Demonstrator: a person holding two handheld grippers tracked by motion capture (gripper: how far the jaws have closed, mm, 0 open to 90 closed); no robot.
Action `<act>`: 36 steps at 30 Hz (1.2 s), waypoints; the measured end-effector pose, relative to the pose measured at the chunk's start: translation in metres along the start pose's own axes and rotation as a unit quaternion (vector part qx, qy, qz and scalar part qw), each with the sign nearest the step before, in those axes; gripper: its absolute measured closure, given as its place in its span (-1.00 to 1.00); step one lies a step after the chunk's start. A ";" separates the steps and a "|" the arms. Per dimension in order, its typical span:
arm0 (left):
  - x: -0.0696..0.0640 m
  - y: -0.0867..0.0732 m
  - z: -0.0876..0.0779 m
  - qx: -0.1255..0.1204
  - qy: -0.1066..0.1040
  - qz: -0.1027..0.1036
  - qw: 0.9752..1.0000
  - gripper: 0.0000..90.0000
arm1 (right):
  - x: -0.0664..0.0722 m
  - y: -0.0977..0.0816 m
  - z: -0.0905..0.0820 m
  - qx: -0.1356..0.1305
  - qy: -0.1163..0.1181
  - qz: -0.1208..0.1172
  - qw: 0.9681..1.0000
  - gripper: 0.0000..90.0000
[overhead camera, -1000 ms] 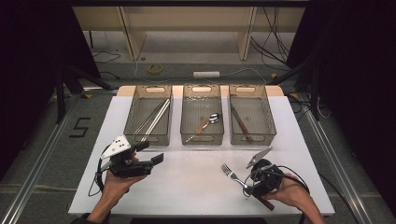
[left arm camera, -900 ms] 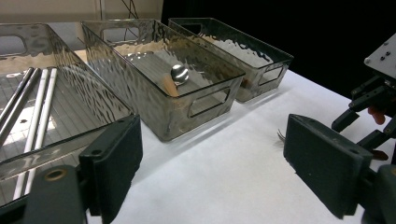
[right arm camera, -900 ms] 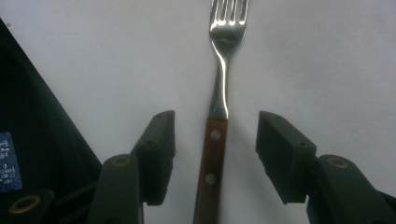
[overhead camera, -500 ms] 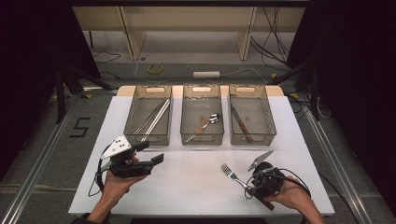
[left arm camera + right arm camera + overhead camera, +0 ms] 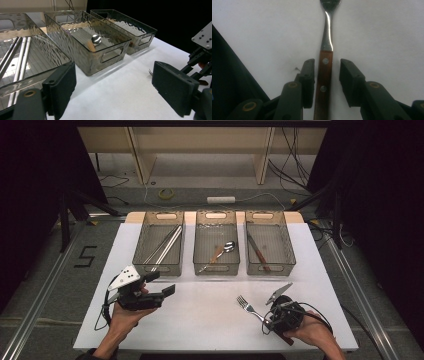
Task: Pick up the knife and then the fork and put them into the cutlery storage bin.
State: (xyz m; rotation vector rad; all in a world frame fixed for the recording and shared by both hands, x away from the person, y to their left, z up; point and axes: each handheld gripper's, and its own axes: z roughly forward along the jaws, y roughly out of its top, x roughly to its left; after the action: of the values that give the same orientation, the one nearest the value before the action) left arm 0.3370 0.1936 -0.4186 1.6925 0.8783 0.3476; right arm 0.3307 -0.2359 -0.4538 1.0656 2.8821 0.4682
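1. White table point(image 5: 210, 320) under dim light, dark curtains at the sides, cables on the floor behind; three clear ribbed plastic bins stand in a row at its far edge.
2. Left gripper point(image 5: 162, 285) hovers above the table, jaws spread wide, nothing between the flat black pads point(image 5: 62, 87). Just beyond its fingertips sits the left bin point(image 5: 142, 255) with long, thin metal chopsticks point(image 5: 165, 245).
3. Middle bin point(image 5: 200, 265), ahead and to the right of the left fingers, holds a spoon point(image 5: 222, 251) with shiny round bowl and wooden handle.
4. Right bin point(image 5: 287, 260), well beyond the right fingertips, holds a knife point(image 5: 257, 252), brown handle and dark blade.
5. Fork point(image 5: 325, 72) lies flat on the table, riveted wooden handle running between the right fingers, polished steel neck and tines pointing out past the tips.
6. Right gripper point(image 5: 327, 72), low over the table, has just been closing its jaws; the pads straddle the handle, with a slim gap visible each side, so not yet pinching.
7. Progress, my read: sorting mostly done, three bins filled, fork is the last loose piece. Left to do: finish the squeeze, lift, drop the fork in a bin; which one I cannot tell.
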 end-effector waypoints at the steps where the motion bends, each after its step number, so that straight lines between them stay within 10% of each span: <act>1: 0.000 0.000 0.000 0.001 0.000 0.002 1.000 -0.58 | 0.000 0.000 0.000 0.001 0.000 0.000 1.000 0.49; 36: 0.000 0.000 0.000 0.000 0.000 0.003 1.000 -0.57 | 0.000 -0.001 -0.001 -0.011 -0.014 -0.030 0.999 0.72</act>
State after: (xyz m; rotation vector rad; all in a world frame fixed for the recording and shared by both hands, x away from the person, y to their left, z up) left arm 0.3369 0.1940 -0.4184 1.6964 0.8739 0.3521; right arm 0.3295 -0.2368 -0.4530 0.9728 2.8680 0.4751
